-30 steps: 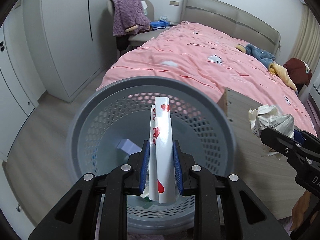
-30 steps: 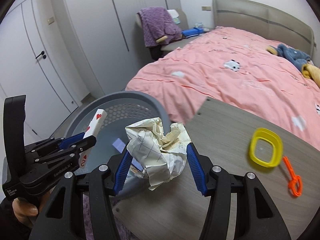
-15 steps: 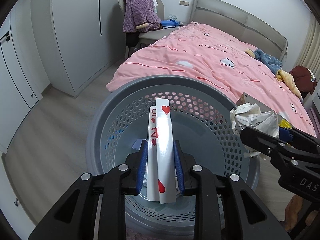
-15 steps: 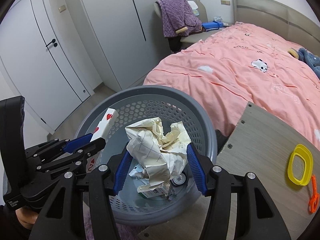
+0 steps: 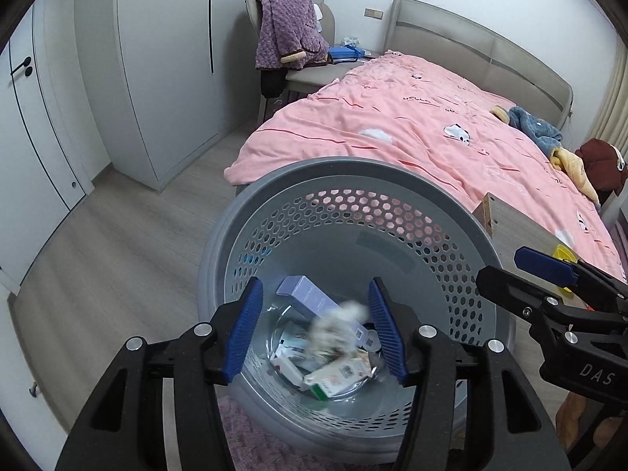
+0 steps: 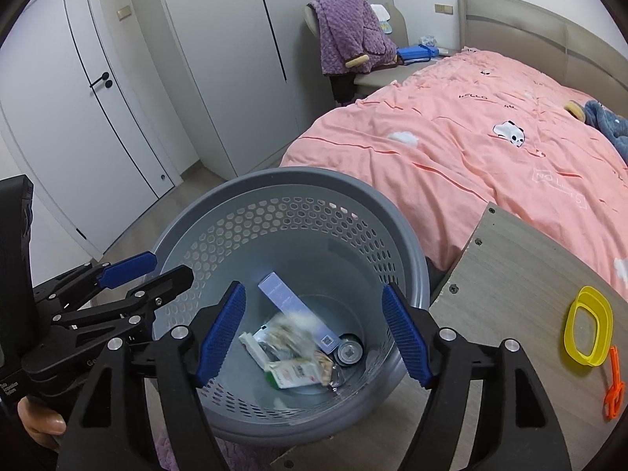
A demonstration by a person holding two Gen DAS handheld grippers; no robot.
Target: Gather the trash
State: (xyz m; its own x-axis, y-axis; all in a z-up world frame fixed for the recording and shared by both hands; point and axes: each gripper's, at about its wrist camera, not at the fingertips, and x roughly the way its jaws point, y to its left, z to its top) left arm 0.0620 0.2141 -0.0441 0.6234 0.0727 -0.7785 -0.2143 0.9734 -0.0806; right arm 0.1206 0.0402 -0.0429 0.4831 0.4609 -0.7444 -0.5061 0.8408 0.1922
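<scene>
- The left tongs (image 5: 314,325) are held over the mouth of the grey perforated bin (image 5: 392,172); their blue pads (image 5: 243,333) are seen spread apart with nothing clamped between them, and they have just been opening.
- The right tongs (image 6: 314,333) are likewise held above the bin, their jaws set apart and empty, and they too have just been opening.
- In the left wrist view the right tongs are seen at the right edge, beside the bin's rim.
- A blurred crumpled paper wad (image 6: 292,331) is caught inside the bin, among the rubbish at the bottom; whether it has come to rest cannot be told.
- On the bin's floor a pale lilac carton (image 6: 290,306), a white-and-green packet (image 6: 294,373) and a can end (image 6: 349,353) are lying close together, with other small wrappers around them that cannot be made out.
- The bin is stood on the floor between the pink-covered bed (image 6: 471,149) and the wooden worktop (image 6: 510,274), just beside the worktop's corner.
- On the worktop a yellow ring-shaped piece (image 6: 588,325) is laid, with an orange plastic item (image 6: 614,384) just beside it.
- A purple blanket (image 5: 286,27) is draped over a chair (image 5: 325,23) by the head of the bed, near the white wardrobe doors (image 5: 165,59).
- A thumb (image 6: 41,424) is seen at the lower left of the right wrist view, under the left tongs' handle.
</scene>
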